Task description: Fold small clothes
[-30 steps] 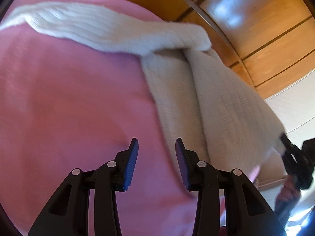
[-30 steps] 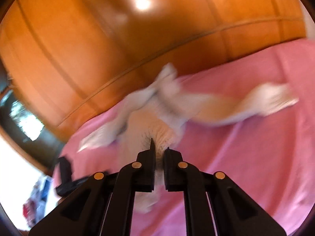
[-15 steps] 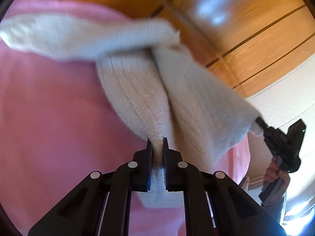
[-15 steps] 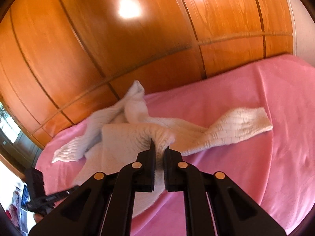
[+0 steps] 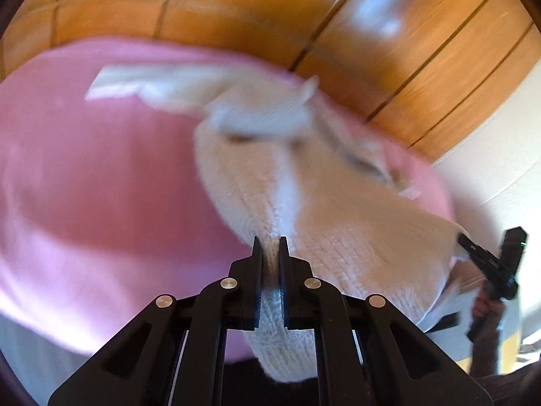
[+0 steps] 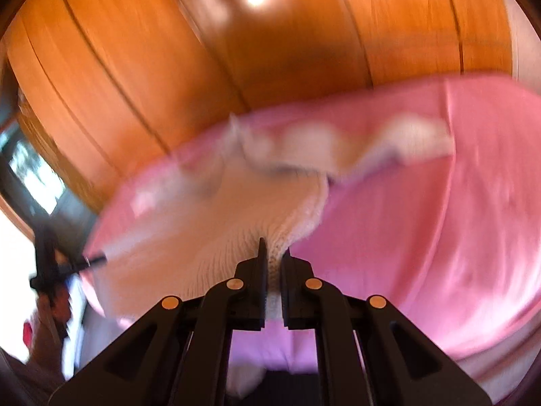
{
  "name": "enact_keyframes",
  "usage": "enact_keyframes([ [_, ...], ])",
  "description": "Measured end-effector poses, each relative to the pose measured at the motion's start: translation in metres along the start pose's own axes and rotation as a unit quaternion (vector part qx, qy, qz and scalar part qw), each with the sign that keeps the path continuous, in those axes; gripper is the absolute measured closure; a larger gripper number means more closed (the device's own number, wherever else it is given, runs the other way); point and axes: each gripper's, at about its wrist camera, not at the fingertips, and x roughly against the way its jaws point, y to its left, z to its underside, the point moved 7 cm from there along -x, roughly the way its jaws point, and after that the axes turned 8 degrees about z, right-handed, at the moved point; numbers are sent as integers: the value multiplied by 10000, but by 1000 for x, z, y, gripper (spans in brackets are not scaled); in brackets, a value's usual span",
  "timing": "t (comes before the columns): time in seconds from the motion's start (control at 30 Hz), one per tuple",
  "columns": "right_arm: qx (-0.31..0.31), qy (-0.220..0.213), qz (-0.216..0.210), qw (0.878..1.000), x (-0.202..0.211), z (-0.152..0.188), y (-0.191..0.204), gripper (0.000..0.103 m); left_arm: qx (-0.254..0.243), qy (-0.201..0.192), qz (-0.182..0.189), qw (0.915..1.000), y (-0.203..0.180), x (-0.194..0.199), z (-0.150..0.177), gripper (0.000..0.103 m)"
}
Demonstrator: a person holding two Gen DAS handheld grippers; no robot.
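Observation:
A cream knitted sweater (image 5: 338, 209) lies over a pink blanket (image 5: 101, 176). My left gripper (image 5: 269, 243) is shut on one bottom corner of it and holds the hem up off the blanket. My right gripper (image 6: 273, 253) is shut on the other bottom corner of the sweater (image 6: 209, 223). The hem is stretched between the two grippers. One sleeve (image 5: 142, 83) trails to the far left in the left wrist view, and it shows at the far right in the right wrist view (image 6: 405, 135). Both views are blurred by motion.
A wooden panelled wall (image 5: 304, 10) stands right behind the blanket's far edge. The right gripper and the hand holding it (image 5: 490, 270) show at the right in the left wrist view. The left gripper (image 6: 57, 264) shows at the left in the right wrist view.
My left gripper was open above the blanket, then closed on the sweater's corner. Both grippers have lifted and pulled back with the hem, and more of the blanket now shows.

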Motion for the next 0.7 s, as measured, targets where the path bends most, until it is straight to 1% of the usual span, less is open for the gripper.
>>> enact_keyframes([
  [0.03, 40, 358, 142, 9992, -15, 23, -5, 98, 115, 78, -152, 9998, 11, -2, 9, 95],
  [0.1, 67, 735, 325, 9967, -34, 49, -11, 98, 352, 129, -499, 9980, 37, -10, 25, 95],
  [0.13, 89, 933, 407, 9948, -43, 60, -16, 97, 437, 87, -588, 9973, 46, -6, 30, 95],
  [0.17, 121, 1050, 509, 9931, -49, 66, -19, 96, 605, 14, -647, 9961, 52, -2, 28, 95],
  [0.2, 124, 1070, 681, 9918, -53, 67, -23, 93, 810, -111, -713, 9941, 65, 2, 27, 93],
  [0.23, 75, 1046, 786, 9914, -56, 62, -27, 92, 894, -209, -822, 9924, 75, 5, 23, 88],
  [0.27, 53, 983, 821, 9917, -56, 56, -28, 91, 928, -316, -971, 9904, 81, 9, 22, 74],
  [0.3, 61, 863, 908, 9921, -56, 48, -28, 89, 923, -467, -1196, 9874, 90, 14, 13, 59],
  [0.37, 123, 484, 1138, 9922, -56, 23, -22, 41, 997, -724, -1436, 9819, 110, 19, -2, 49],
  [0.43, 268, 216, 1051, 9939, -58, 6, -4, 41, 1194, -970, -1658, 9741, 132, 23, -26, 49],
  [0.47, 317, 182, 949, 9948, -62, 1, 6, 41, 1208, -1027, -1738, 9719, 141, 21, -35, 49],
  [0.5, 365, 166, 825, 9958, -69, -3, 17, 41, 1196, -1082, -1916, 9681, 154, 23, -48, 49],
  [0.53, 441, 184, 690, 9965, -79, -7, 31, 41, 1176, -1130, -2232, 9610, 168, 21, -65, 49],
  [0.57, 516, 239, 590, 9966, -91, -8, 42, 41, 1181, -1166, -2389, 9568, 180, 21, -75, 49],
  [0.67, 691, 430, 291, 9963, -120, -2, 74, 43, 1302, -1319, -2621, 9471, 215, 23, -118, 49],
  [0.7, 751, 491, 243, 9957, -128, 1, 84, 43, 1312, -1352, -2651, 9456, 221, 22, -127, 49],
])
